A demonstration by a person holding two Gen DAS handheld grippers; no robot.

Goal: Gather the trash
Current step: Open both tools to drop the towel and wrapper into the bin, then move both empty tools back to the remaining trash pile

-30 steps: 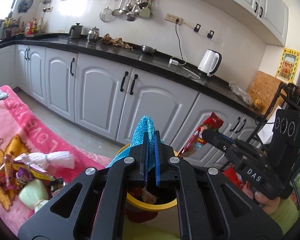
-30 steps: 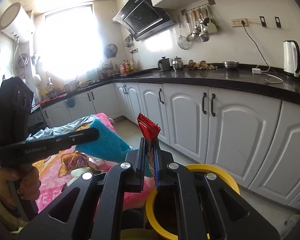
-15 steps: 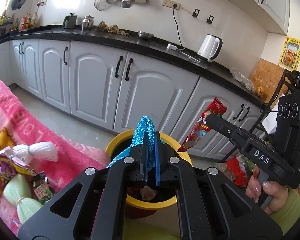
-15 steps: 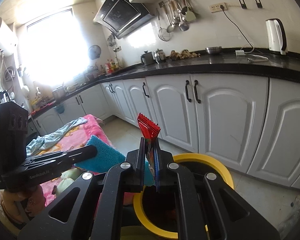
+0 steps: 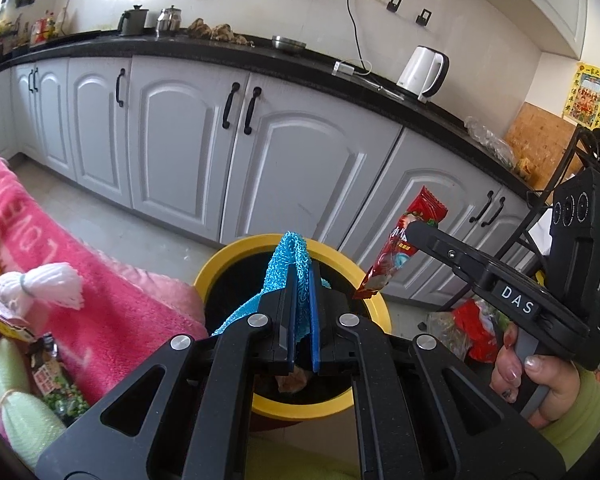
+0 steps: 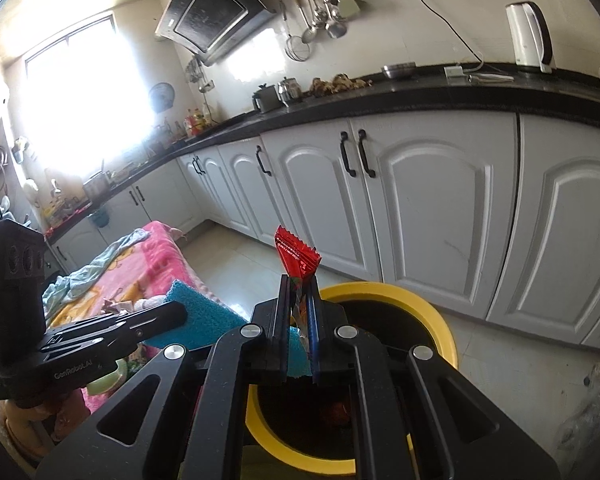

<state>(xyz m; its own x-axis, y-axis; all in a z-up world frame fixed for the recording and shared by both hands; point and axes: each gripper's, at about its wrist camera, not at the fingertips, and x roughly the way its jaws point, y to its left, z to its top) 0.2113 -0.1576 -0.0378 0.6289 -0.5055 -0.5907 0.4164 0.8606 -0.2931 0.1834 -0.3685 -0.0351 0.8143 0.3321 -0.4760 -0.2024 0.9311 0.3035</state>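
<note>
My left claw (image 5: 303,276) is clamped on a blue mesh cloth (image 5: 288,264), my right claw (image 6: 299,292) on a red snack wrapper (image 6: 297,258). Both hang over the yellow-rimmed trash bin (image 5: 374,304) just beyond; white cabinets (image 5: 188,140) stand farther back.

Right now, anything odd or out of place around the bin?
Mostly normal: blue cloth and red wrapper are held over the yellow bin. Odd bit: more bagged litter lies on the floor beside the bin.

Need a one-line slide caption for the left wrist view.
Left gripper pinches a blue cloth over the yellow bin; right gripper brings a red wrapper.
</note>
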